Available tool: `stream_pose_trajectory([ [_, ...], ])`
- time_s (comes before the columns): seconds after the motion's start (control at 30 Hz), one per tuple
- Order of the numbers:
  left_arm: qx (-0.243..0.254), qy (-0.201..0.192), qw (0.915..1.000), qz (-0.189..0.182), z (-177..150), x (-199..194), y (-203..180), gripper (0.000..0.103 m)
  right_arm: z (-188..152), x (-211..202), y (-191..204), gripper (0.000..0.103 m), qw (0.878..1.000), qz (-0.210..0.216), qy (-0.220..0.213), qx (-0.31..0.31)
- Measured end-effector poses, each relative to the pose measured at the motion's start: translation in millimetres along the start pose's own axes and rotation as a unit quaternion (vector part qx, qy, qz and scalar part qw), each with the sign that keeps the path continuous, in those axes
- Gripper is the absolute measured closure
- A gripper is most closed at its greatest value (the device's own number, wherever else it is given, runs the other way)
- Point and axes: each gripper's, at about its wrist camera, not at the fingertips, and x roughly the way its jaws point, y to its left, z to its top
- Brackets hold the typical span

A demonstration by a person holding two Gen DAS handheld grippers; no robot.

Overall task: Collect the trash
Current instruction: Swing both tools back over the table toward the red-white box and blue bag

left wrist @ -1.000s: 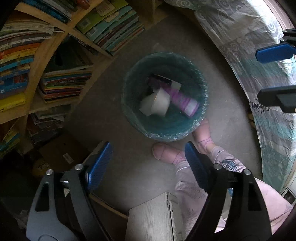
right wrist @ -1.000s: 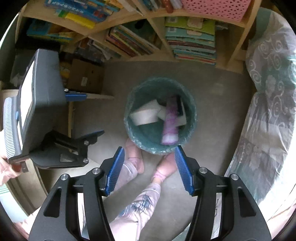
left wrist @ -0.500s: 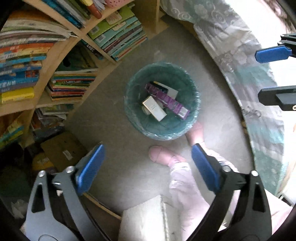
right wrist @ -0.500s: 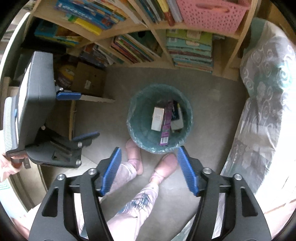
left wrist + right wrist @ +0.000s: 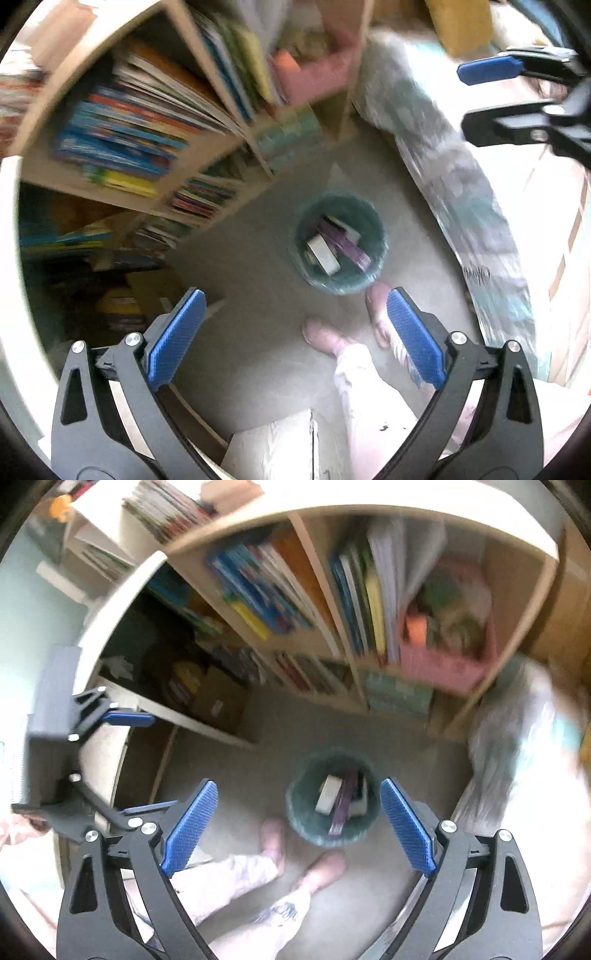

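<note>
- My left gripper is nearest to me. Its jaws are opening wide and nothing is between them.
- My right gripper is the same: jaws opening, nothing held.
- Just past the blue pads I see my feet on the gray carpet. They are right beside the bin, so I must not bump them.
- The green bin stands on the floor, well below both tools. The trash is inside it.
- In the bin lie a white box and a purple box. I think they are light, stiff cardboard. They would squash if I squeezed hard.
- If I had to lift one, I would pinch it across its thin sides. The bin I would take by its rim.
- The picture is blurry, so there may be more small trash in the bin that I cannot make out.
- To one side is a bed with a patterned cover.
- Farthest away is the bookshelf, full of books, with a pink basket.
- A low wooden board sits close under my left tool.
</note>
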Motion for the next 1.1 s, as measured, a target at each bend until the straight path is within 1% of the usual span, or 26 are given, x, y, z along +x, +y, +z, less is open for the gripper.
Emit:
stream_pose_trajectory([
  [0.1,-0.028,-0.035,0.9988,0.019,-11.1,-40.1,19.6,0.007,21.7,-20.2,27.1,0.013,0.998,0.007,-0.035,-0.049],
  [0.17,-0.052,-0.056,0.9965,0.035,-21.1,-65.6,35.8,0.007,39.6,-29.7,52.3,0.013,0.995,0.016,-0.047,-0.091],
  [0.2,-0.069,-0.067,0.9941,0.050,-30.0,-80.8,47.6,0.007,47.2,-31.1,61.6,0.013,0.993,0.021,-0.050,-0.105],
  [0.27,-0.090,-0.075,0.9908,0.067,-41.3,-96.5,60.9,0.007,63.9,-34.8,87.6,0.013,0.988,0.037,-0.056,-0.141],
  [0.33,-0.114,-0.080,0.9861,0.091,-60.1,-111.9,79.3,0.007,76.8,-36.7,112.6,0.013,0.981,0.049,-0.066,-0.175],
  [0.5,-0.176,-0.070,0.9720,0.139,-111.1,-132.6,126.2,0.007,104.5,-29.3,174.6,0.013,0.962,0.082,-0.074,-0.248],
  [0.53,-0.195,-0.065,0.9673,0.148,-124.0,-135.7,138.3,0.007,110.0,-25.6,191.3,0.013,0.956,0.091,-0.075,-0.267],
  [0.6,-0.230,-0.058,0.9594,0.153,-148.3,-140.4,157.8,0.007,116.7,-19.5,218.2,0.013,0.948,0.104,-0.069,-0.294],
  [0.67,-0.263,-0.050,0.9497,0.163,-174.1,-144.6,177.0,0.007,124.7,-8.3,251.9,0.013,0.935,0.117,-0.060,-0.331],
  [0.7,-0.285,-0.043,0.9424,0.171,-191.6,-147.2,189.2,0.007,127.4,-4.9,262.6,0.013,0.930,0.122,-0.057,-0.343],
  [0.73,-0.297,-0.039,0.9378,0.175,-203.4,-149.1,195.8,0.007,132.0,1.2,280.6,0.013,0.921,0.130,-0.052,-0.364],
  [0.77,-0.314,-0.036,0.9314,0.181,-218.3,-151.5,204.6,0.007,136.0,6.2,295.3,0.013,0.914,0.134,-0.048,-0.379],
  [0.8,-0.325,-0.033,0.9269,0.184,-228.0,-152.9,211.9,0.007,138.7,9.6,306.2,0.013,0.909,0.138,-0.045,-0.391],
  [0.93,-0.377,-0.023,0.9053,0.194,-276.0,-159.9,242.9,0.007,155.2,29.8,368.6,0.013,0.882,0.164,-0.031,-0.440],
  [0.97,-0.391,-0.020,0.8990,0.196,-287.7,-160.8,250.8,0.007,157.5,33.6,379.4,0.013,0.878,0.168,-0.028,-0.447],
  [1.03,-0.412,-0.020,0.8899,0.194,-304.2,-161.7,262.0,0.007,161.6,44.4,406.6,0.013,0.867,0.180,-0.019,-0.464],
  [1.1,-0.433,-0.020,0.8810,0.190,-322.3,-162.3,274.8,0.007,164.7,57.8,435.9,0.013,0.853,0.189,-0.010,-0.487],
])
